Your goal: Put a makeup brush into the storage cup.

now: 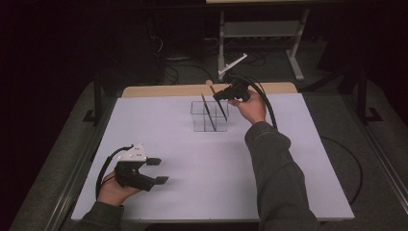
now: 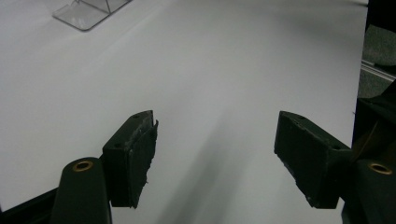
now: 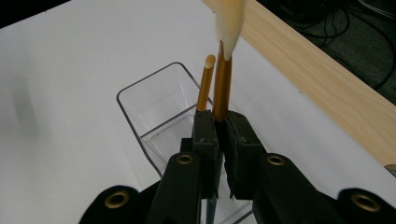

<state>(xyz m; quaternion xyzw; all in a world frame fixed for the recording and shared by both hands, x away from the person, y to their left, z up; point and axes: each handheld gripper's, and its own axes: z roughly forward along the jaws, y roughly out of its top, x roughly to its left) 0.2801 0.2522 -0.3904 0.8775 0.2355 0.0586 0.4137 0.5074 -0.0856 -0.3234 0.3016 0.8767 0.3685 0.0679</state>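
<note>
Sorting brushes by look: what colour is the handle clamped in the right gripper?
Golden brown handle, with a whitish tip; right gripper view shows it best.

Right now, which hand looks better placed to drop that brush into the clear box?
The right. Its claw already grips the brush just above the clear box, while the left claw rests open and empty, far away at the table's near side.

You have two brushes here: one (image 3: 222,88) with a golden-brown handle and pale bristles, clamped between the fingers of the right gripper (image 3: 220,135), and a second one (image 3: 204,86) standing beside it in the clear box (image 3: 140,112). There is one clear box on the one white worktop (image 1: 192,168), and its inner walls split it into compartments whose number you cannot make out. You hold two grippers, the left gripper (image 1: 159,171) being the other.
</note>
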